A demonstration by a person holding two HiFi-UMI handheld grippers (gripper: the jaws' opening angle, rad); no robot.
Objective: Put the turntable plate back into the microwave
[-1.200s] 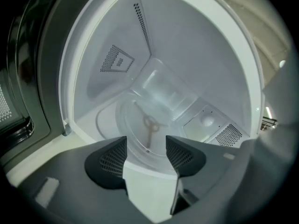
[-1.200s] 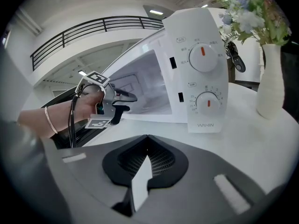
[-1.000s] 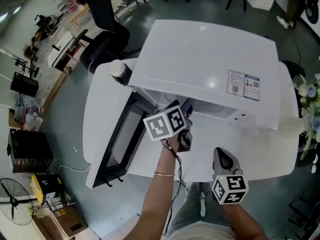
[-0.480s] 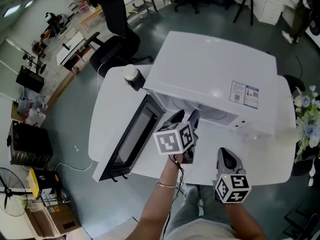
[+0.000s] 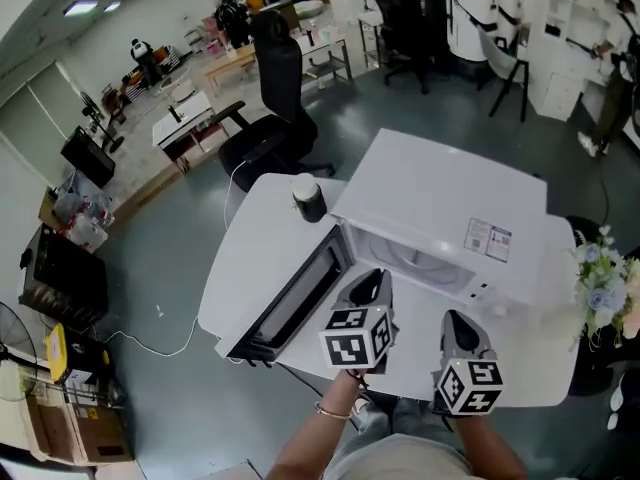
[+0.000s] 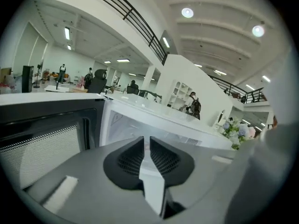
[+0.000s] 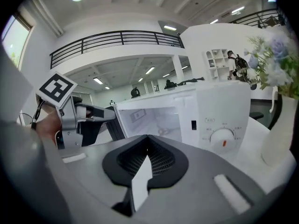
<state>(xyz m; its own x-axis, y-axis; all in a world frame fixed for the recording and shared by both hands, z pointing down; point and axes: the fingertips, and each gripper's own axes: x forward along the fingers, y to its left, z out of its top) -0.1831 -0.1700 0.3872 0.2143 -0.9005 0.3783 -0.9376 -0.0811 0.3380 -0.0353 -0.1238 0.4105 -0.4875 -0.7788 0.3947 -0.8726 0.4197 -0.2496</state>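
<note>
Largest item: the white rounded-corner table (image 5: 245,258), which carries everything. On it stands the white box-shaped microwave oven (image 5: 450,193). Its black-framed windowed door (image 5: 295,303) hangs fully open to my left, and the cavity (image 5: 425,248) is exposed.

My left gripper (image 6: 146,144) is held in front of the open door. Its jaws are closing, only a narrow slit shows between the pads, and nothing lies in that slit. My right gripper (image 7: 145,143) is level with the control panel. Its jaws meet at the tips and grip nothing.

The round turntable plate (image 5: 410,260) is in neither claw, and I find no plate on the table. The head view shows a pale curved outline on the cavity floor, and I judge that to be the plate, seated inside. The right gripper view shows only a faint shape low in the cavity, so I cannot confirm that it sits true on its hub.

Assessment: placement appears done. The door is not yet shut, and both claws are free to shut it.

Minor items: a vase of pale flowers (image 5: 600,288) at the table's right edge, and a small dark cup with a white lid (image 5: 308,200) beside the oven's far left corner. Both stand well apart from the work.
</note>
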